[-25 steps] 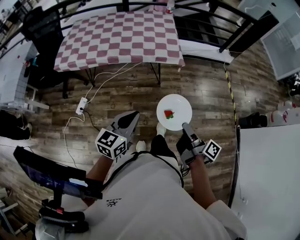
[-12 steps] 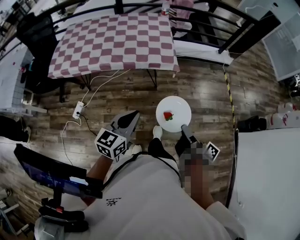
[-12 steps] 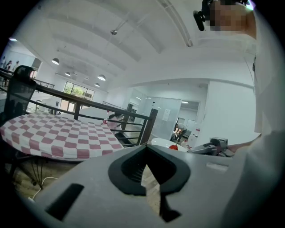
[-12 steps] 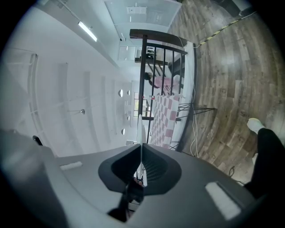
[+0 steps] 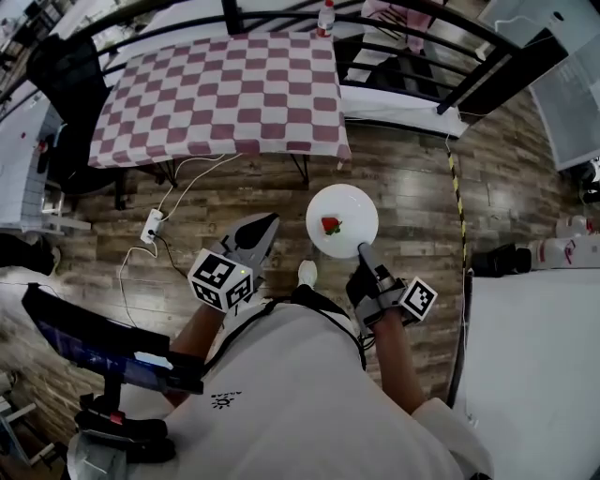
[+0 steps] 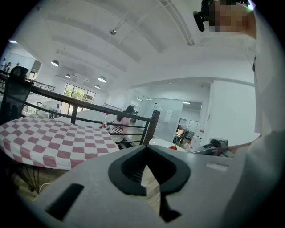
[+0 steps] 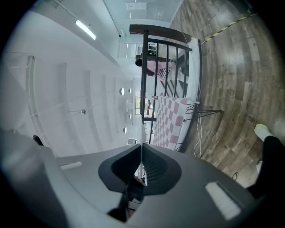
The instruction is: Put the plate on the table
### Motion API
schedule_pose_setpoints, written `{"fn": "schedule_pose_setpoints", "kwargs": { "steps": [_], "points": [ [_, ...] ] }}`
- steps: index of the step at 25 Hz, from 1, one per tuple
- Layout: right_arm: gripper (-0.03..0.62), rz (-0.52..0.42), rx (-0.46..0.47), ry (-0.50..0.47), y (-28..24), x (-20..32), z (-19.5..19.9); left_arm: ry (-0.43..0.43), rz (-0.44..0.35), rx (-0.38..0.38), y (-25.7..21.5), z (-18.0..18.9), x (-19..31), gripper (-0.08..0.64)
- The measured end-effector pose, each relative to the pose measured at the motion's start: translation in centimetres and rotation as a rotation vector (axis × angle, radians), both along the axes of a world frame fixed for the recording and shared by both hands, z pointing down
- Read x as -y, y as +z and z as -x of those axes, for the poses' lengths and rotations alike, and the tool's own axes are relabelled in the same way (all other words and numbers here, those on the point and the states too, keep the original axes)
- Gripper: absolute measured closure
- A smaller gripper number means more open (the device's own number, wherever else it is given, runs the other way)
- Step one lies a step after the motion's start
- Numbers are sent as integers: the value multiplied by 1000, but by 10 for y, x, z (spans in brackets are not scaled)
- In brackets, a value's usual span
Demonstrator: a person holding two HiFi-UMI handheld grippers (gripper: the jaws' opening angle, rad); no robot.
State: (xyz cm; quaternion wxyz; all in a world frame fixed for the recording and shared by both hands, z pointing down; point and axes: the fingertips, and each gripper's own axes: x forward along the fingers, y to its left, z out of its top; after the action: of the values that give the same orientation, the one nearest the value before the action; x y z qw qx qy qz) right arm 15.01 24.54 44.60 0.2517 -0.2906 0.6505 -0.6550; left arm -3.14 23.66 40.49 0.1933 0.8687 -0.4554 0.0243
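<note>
Carry leg of the task, by my reading; the set-down is not yet begun. Round white plate (image 5: 342, 220) with a small red bit of food (image 5: 331, 225) on it sits out over the brown wood-plank floor (image 5: 412, 187), well short of the table with the red-and-white checked cloth (image 5: 220, 89). Right gripper (image 5: 361, 251) is clamped on the plate's near rim, jaws nearly together with only the thin rim between them. In the right gripper view the plate shows edge-on as a thin pale line running up from the jaw tips. Left gripper (image 5: 265, 225) has its jaws closed tip to tip on nothing, beside the plate and apart from it; it takes no share of the load. Tabletop looks bare on the near side. A bottle (image 5: 325, 17) stands at its far edge by the black railing (image 5: 394, 19). White power strip (image 5: 150, 226) and cables lie on the floor near the table's left legs, off the straight line to the table. Next move, as I judge it: close the gap to the near table edge, hold the plate level so the food does not slide, bring it over the cloth, lower until it rests flat, then open the right jaws and draw back. Risk: a one-sided rim grip lets the plate droop.
</note>
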Motion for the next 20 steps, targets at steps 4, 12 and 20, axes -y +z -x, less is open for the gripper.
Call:
{"fn": "schedule_pose_setpoints", "kwargs": {
  "steps": [4,12,20],
  "points": [
    [577,-1,10,-24,-4,27,-3,-20,2,7,-4,-6,23,558],
    [577,-8,16,-60,-1,72,-18,-62,-1,12,-3,-25,55,558],
    [577,-10,1,-99,5,99,-32,-85,0,12,0,-48,76,558]
  ]
}}
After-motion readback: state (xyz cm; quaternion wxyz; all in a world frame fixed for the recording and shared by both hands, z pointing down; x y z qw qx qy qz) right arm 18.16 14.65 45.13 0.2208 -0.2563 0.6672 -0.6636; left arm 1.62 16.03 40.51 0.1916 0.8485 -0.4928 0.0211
